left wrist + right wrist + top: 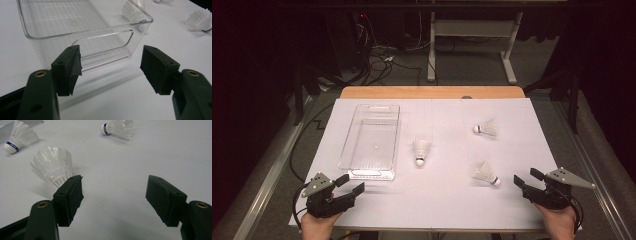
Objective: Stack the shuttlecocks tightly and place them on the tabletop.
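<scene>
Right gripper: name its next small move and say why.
Probably ease the right gripper forward and left to straddle the nearest shuttlecock. Its jaws stand open and hold nothing, that shuttlecock lies on the table just ahead of them, and the clear bin has no shuttlecock in it.

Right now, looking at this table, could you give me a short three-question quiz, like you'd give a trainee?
1. How many shuttlecocks lie on the table?
2. True or false: the clear tray holds a shuttlecock.
3. Which gripper is nearest the tray: A left gripper, B right gripper?

Key:
1. Three: middle shuttlecock, far shuttlecock, near shuttlecock.
2. False; it holds none.
3. A; both grippers are open.
</scene>
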`<state>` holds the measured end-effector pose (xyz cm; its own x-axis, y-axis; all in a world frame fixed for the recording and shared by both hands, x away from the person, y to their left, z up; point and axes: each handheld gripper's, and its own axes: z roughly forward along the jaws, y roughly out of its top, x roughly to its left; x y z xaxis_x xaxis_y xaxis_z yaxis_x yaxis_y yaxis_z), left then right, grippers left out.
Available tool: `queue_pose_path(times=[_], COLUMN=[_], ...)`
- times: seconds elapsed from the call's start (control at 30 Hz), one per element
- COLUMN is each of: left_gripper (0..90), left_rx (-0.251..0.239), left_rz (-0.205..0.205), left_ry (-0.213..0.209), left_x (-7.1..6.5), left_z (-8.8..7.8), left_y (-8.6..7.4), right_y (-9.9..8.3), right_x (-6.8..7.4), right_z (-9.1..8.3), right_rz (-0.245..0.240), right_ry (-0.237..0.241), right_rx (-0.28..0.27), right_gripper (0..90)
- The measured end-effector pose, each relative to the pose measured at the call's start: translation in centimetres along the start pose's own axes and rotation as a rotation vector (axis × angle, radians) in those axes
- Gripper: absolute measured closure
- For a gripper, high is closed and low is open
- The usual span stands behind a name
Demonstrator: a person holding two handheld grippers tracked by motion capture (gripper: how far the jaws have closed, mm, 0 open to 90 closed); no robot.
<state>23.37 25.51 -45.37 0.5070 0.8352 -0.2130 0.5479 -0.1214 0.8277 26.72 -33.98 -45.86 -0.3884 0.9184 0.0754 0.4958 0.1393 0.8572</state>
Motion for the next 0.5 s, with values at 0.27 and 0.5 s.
queue_pose_path(times=[0.27,0.5], left_gripper=[33.9,34.0], left_rx=[0.009,0.023], left_rz=[0.020,0.049], left_ry=[-0.001,-0.009], left_x=[-0.5,-1.1], left_z=[0.2,0.6], left_y=[0.4,0.7], right_y=[0.0,0.0], right_x=[0.2,0.1], right_z=[0.0,0.0], right_rz=[-0.001,0.002], right_ry=[0.014,0.015], right_rx=[-0.001,0.000], right_gripper=[29.2,29.1])
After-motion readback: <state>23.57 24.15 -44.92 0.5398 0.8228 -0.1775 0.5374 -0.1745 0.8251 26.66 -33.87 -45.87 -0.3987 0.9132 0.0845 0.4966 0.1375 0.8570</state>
